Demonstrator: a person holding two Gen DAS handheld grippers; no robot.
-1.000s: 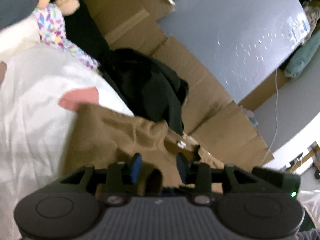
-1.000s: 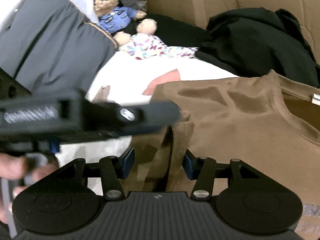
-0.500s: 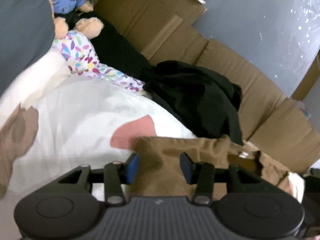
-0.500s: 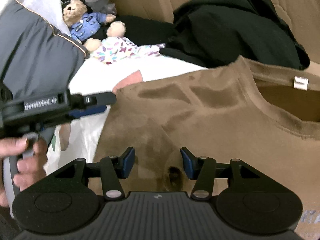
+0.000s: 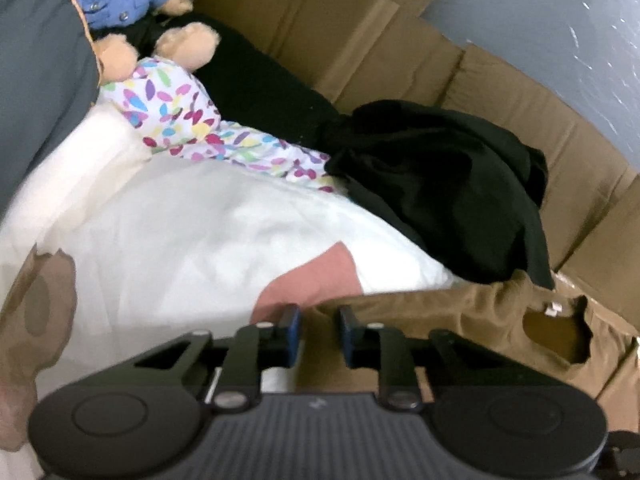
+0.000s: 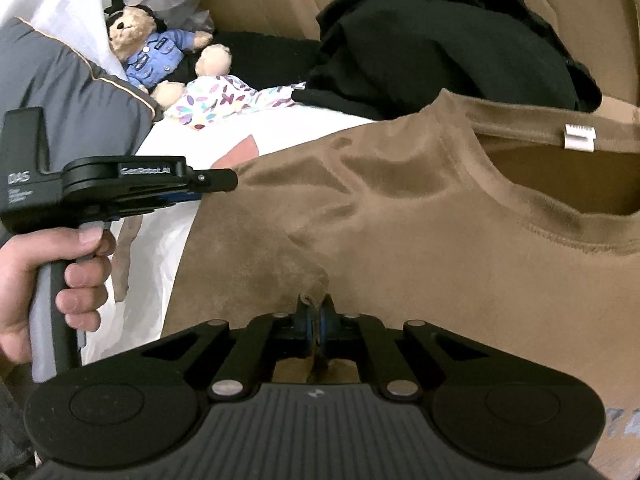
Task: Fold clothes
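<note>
- Brown T-shirt (image 6: 420, 216) fills the centre and right of your right wrist view, spread flat with its neckline and white label at the upper right; in your left wrist view it lies as a low band across the lower right (image 5: 460, 312).
- White bedding (image 5: 192, 232) takes the middle and left of your left wrist view, under the shirt's left edge, with a pink patch (image 5: 316, 276) just above your fingertips.
- Flattened cardboard (image 5: 360, 32) runs across the top and right of that view, behind everything else.
- Black garment (image 6: 432, 40) sits bunched at the upper centre of your right wrist view, touching the shirt's far edge.
- Your left gripper (image 5: 319, 326) sits at the bottom centre of its own view, jaws spread with a clear gap, right at the shirt's left edge; fabric lies between the fingers, not squeezed. In the other view it reaches in from the left (image 6: 216, 180), held in your left hand (image 6: 52, 276).
- Your right gripper (image 6: 316, 320) has its jaws pressed together, pinching a small raised fold of the shirt at the lower centre.
- Teddy bear in a blue uniform (image 6: 148, 48) lies at the upper left, beside a floral-print cloth (image 6: 224, 100).
</note>
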